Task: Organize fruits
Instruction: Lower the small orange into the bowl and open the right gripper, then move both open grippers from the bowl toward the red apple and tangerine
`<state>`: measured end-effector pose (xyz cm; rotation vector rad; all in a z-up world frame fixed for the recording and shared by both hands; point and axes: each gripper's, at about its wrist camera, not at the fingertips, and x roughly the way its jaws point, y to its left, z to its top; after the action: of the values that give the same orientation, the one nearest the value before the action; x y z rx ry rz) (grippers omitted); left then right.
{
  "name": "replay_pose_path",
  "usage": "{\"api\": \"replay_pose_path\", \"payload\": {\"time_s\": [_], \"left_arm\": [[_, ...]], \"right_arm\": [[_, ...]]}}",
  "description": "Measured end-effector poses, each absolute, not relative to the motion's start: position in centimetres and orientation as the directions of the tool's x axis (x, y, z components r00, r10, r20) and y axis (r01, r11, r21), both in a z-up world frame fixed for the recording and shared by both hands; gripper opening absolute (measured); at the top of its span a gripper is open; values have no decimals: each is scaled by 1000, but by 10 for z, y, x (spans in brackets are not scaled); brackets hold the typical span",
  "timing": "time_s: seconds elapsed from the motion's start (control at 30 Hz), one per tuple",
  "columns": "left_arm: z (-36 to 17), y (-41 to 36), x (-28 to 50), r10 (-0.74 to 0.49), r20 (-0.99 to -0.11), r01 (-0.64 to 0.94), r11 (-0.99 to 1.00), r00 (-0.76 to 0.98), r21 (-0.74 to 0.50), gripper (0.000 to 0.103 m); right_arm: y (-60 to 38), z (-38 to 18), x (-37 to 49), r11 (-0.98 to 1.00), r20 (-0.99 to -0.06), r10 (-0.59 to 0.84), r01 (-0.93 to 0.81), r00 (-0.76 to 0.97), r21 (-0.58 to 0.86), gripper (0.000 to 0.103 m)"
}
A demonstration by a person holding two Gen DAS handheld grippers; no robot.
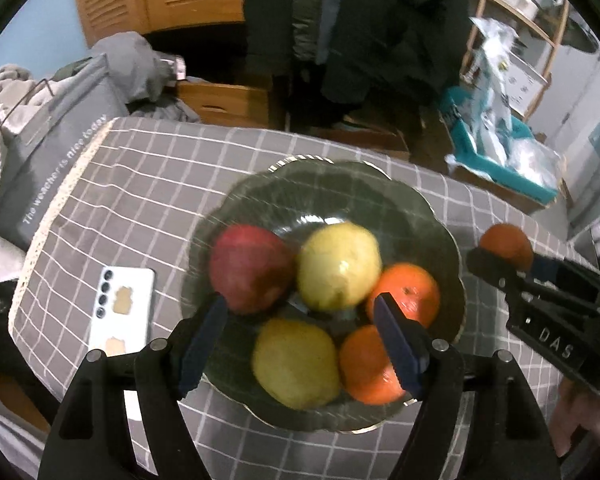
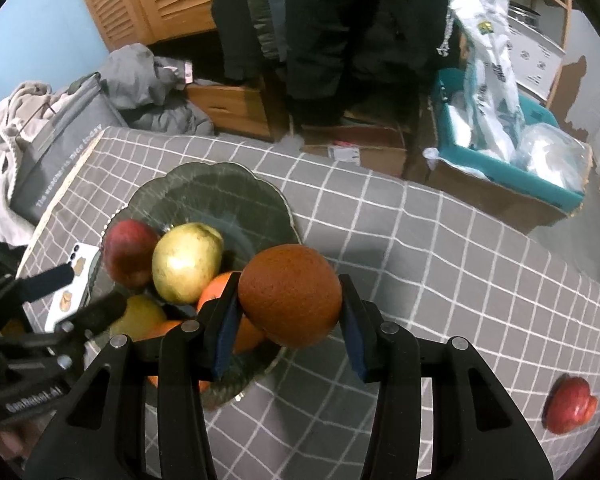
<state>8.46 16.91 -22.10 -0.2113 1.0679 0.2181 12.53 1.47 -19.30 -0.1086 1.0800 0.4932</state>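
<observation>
A dark glass bowl (image 1: pixel 340 184) on the grey checked tablecloth holds a red apple (image 1: pixel 248 268), two yellow pears (image 1: pixel 340 266) and two oranges (image 1: pixel 410 290). My left gripper (image 1: pixel 304 320) hangs open just above the bowl, its blue pads (image 1: pixel 204 344) not touching any fruit. My right gripper (image 2: pixel 288 284) is shut on a darker orange (image 2: pixel 290 294), held above the bowl's right rim (image 2: pixel 284 204). The left wrist view has that orange (image 1: pixel 506 242) at the right. Another red apple (image 2: pixel 572 404) lies on the cloth at the far right.
A white phone (image 1: pixel 124 312) lies left of the bowl. A grey bag (image 1: pixel 48 160) and piled clothes sit past the table's left edge. Beyond the far edge are wooden drawers (image 2: pixel 236 108), a teal box (image 2: pixel 512 168) with plastic bags, and a person in dark clothes.
</observation>
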Motion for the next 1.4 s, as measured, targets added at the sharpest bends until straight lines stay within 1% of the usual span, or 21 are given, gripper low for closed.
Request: {"api": "replay_pose_path", "payload": {"time_s": [0.23,0.43,0.5,0.53,0.57,0.6,0.9,1.07,1.17,1.3,1.4], "left_arm": [[-221,193,92,89,-880,-330,940,466,-80,77],[-222,197,94,88,-881,-341,936,465,-86,77],[-222,197,95,88,-881,-340,937,466,-87,77],[-221,197,95,89,-879,-339,937,468,-85,77],[-220,197,95,90,-878,-340,937,469,-85,77],[-220,197,94,90,-878,-341,936,470,-87,77],[-212,189,88,79,-873,-330,939,482,-97,77],[-201,181,85,67,-861,-317,942,504,-113,78],[-193,175,83,60,-854,-302,946,517,-117,78],[-181,164,80,51,-838,-273,955,543,-119,86],[-171,153,77,42,-828,-245,963,559,-117,86]], "right_arm": [[36,-204,135,866,-874,350,-472,338,164,45],[51,-211,138,845,-880,357,-510,315,161,45],[53,-209,138,839,-877,365,-518,312,164,48],[53,-208,138,838,-876,368,-520,312,167,52],[52,-205,137,839,-872,370,-519,322,164,59],[51,-204,138,840,-869,370,-518,328,162,61],[38,-186,135,854,-857,362,-498,367,147,61],[31,-173,129,871,-852,325,-481,411,100,61],[24,-164,126,878,-845,311,-471,435,81,64],[9,-151,120,892,-831,296,-448,471,64,67],[-6,-140,114,904,-820,285,-423,497,58,72]]}}
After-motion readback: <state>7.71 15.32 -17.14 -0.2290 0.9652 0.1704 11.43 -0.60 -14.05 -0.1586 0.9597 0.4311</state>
